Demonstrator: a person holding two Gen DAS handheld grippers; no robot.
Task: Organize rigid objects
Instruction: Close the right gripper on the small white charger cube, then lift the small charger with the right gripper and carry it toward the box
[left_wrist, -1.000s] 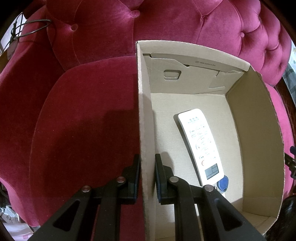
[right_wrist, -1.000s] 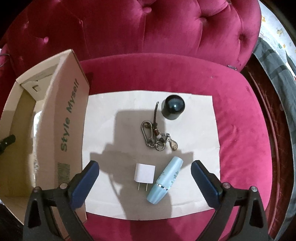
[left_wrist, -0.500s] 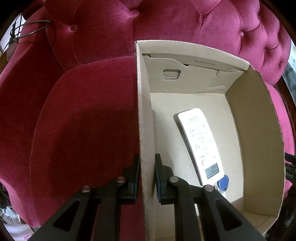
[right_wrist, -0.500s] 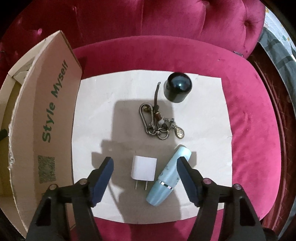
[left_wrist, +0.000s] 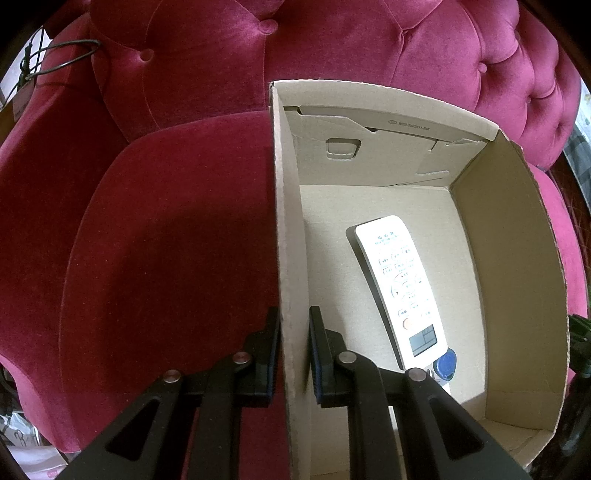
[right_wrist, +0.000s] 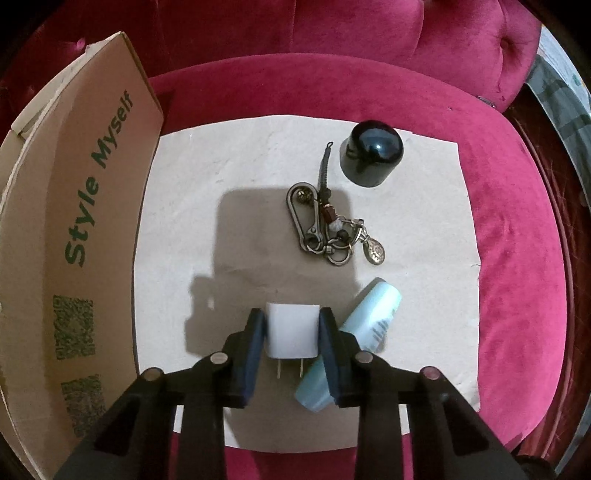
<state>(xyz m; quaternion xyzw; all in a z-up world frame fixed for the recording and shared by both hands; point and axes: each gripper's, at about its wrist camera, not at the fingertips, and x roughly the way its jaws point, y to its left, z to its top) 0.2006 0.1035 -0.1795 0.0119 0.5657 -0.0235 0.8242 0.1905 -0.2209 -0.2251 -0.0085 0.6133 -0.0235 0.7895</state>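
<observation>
Two flat sides of the light, rigid white charger (right_wrist: 292, 329) sit pinched between the right gripper (right_wrist: 291, 332) fingers, a secure hold.

The carrying surface is a crimson velvet sofa seat (right_wrist: 517, 258) with a tufted back. A sheet of pale paper (right_wrist: 236, 166) lies flat on the cushion. At 9 o'clock of the sheet a cardboard box (right_wrist: 92, 221) stands on the seat, touching the sheet's edge. In the left wrist view the box (left_wrist: 509, 258) sits at 3 o'clock of a bare cushion (left_wrist: 166, 240), its far wall near the sofa back.
</observation>
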